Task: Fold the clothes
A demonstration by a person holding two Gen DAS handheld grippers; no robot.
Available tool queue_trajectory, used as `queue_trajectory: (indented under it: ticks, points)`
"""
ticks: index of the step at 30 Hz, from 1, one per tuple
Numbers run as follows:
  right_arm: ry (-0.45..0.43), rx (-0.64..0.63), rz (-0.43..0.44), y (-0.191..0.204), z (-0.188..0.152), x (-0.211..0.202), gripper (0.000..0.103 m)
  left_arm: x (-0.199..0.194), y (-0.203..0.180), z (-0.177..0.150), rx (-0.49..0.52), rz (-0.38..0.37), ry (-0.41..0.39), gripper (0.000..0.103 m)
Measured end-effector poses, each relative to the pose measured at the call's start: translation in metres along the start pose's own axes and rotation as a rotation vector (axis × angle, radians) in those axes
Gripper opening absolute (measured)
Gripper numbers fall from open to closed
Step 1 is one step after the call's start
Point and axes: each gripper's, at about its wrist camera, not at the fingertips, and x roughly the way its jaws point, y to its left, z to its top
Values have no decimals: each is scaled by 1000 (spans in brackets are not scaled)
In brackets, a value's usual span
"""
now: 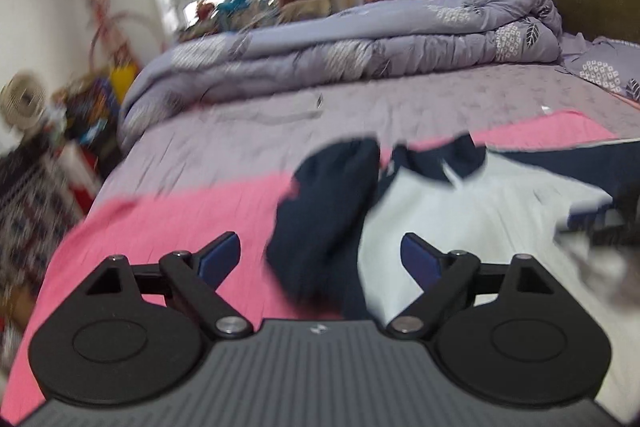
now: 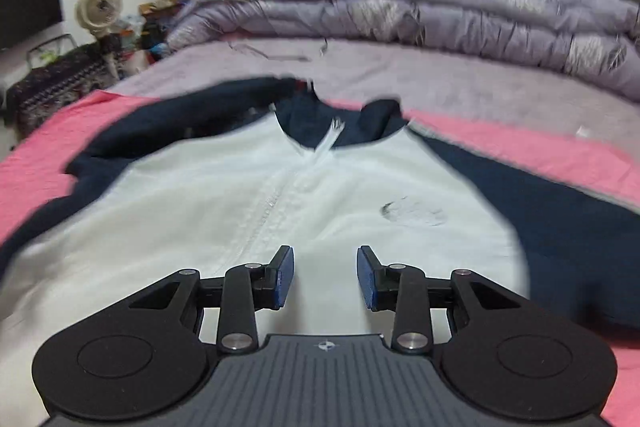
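- Left wrist view: left gripper (image 1: pixel 321 259) has its jaws spread wide and empty, hovering over a navy sleeve (image 1: pixel 320 215) on the pink sheet (image 1: pixel 168 227).
- Right wrist view: right gripper (image 2: pixel 325 277) is parted too, holding nothing, low over the jacket (image 2: pixel 248 203), which lies front up, white zipper (image 2: pixel 280 195) running away toward the navy collar.
- Far side: a rolled lilac quilt (image 2: pixel 440 19) crosses the bed.
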Motion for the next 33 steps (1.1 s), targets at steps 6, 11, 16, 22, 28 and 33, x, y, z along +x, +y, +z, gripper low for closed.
queue_trajectory:
  ticks: [6, 11, 16, 22, 28, 33]
  points:
    - [-19, -9, 30, 0, -29, 31, 64, 162, -52, 40, 101, -1, 85, 89]
    - [-18, -1, 65, 1, -25, 30, 77, 239, -69, 23, 164, 136, 229, 60]
    - [-2, -29, 100, 5, -25, 29, 92, 223, -27, -5, 87, 361, 160, 9]
    - [7, -41, 106, 7, -24, 29, 97, 157, 101, -18, -222, 567, 126, 3]
    - [11, -50, 101, 7, -23, 30, 98, 85, 237, -115, -721, 446, 226, 33]
    - [17, -64, 95, 5, -24, 30, 99, 69, 263, -192, -999, 324, 164, 53]
